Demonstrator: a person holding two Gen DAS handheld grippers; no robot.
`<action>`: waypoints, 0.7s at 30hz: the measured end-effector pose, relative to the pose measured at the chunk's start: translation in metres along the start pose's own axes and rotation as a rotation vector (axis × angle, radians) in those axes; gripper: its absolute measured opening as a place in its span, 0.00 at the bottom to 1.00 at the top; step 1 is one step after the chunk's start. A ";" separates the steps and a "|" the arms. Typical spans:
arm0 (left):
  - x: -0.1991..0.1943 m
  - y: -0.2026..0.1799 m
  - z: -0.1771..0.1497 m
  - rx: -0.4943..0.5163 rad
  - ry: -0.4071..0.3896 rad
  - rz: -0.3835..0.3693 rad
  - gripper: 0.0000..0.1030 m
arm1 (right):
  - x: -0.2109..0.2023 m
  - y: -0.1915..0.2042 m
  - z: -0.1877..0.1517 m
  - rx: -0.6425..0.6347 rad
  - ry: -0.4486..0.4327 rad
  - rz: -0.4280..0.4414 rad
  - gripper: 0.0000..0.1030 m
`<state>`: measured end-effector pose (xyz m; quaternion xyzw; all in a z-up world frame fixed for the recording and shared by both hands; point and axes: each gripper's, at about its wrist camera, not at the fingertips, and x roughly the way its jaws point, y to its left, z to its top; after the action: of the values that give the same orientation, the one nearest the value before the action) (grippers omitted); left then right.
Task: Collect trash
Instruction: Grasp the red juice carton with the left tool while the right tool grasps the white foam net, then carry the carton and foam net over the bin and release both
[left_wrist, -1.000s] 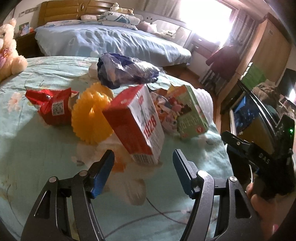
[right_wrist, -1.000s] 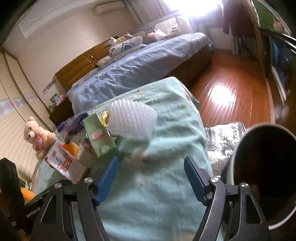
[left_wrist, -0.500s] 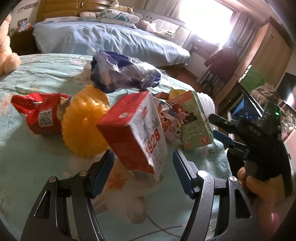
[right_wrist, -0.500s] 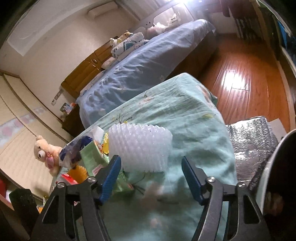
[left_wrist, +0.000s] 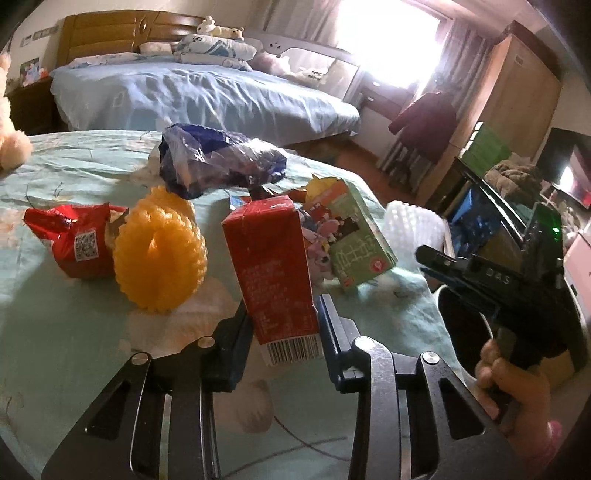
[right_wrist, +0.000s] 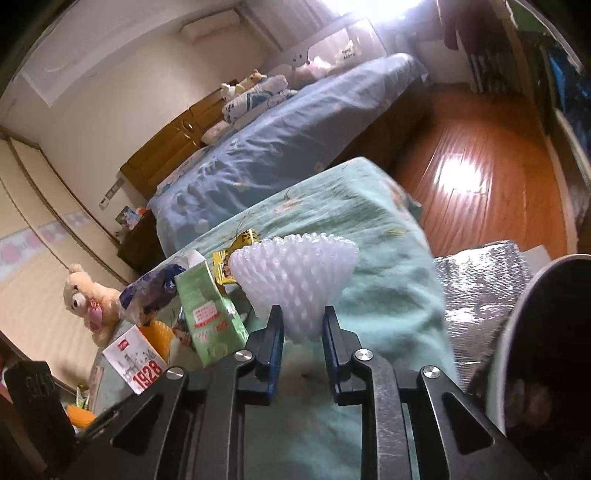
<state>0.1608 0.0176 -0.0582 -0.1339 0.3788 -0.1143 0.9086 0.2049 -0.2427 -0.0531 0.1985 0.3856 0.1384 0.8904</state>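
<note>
1. The left hand-held gripper (left_wrist: 282, 328) is closing on the red carton (left_wrist: 271, 273). Both blue pads lie against the carton's lower sides, just above its barcode. The carton tilts, and whether it has left the table (left_wrist: 55, 314) cannot be told.
2. The right hand-held gripper (right_wrist: 302, 332) is closing on the white foam net (right_wrist: 295, 273). Its narrow lower end sits pinched between the pads while the wide end flares above them.
3. Progress, as judged: two grasps are underway, neither item is in the bin yet, and most of the trash is on the table.
4. Left to collect: green carton (left_wrist: 354, 243), yellow foam net (left_wrist: 159, 258), red wrapper (left_wrist: 74, 240), blue plastic bag (left_wrist: 218, 162), plus a small yellow wrapper (right_wrist: 236, 254) behind the white net.
5. The dark bin (right_wrist: 546, 354) stands just beside the table's edge, at the right gripper's side. A dim object lies inside it, unidentifiable.
6. Obstructions: the yellow net and green carton flank the red carton closely, so lifting it may nudge them. The green carton is just beside the white net.
7. Surroundings: a teddy bear (right_wrist: 86, 302) at the table's far side, not trash; the blue bed (left_wrist: 184, 92) beyond.
</note>
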 end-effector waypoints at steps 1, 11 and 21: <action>-0.001 -0.001 -0.002 0.002 0.001 -0.001 0.31 | -0.008 -0.001 -0.004 -0.006 -0.008 -0.010 0.20; -0.019 -0.032 -0.023 0.068 0.016 -0.043 0.31 | -0.057 -0.016 -0.039 -0.001 -0.036 -0.061 0.20; -0.025 -0.075 -0.036 0.149 0.032 -0.112 0.31 | -0.102 -0.028 -0.062 -0.006 -0.078 -0.117 0.20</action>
<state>0.1101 -0.0511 -0.0412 -0.0853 0.3758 -0.1949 0.9020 0.0941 -0.2927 -0.0404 0.1785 0.3610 0.0795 0.9119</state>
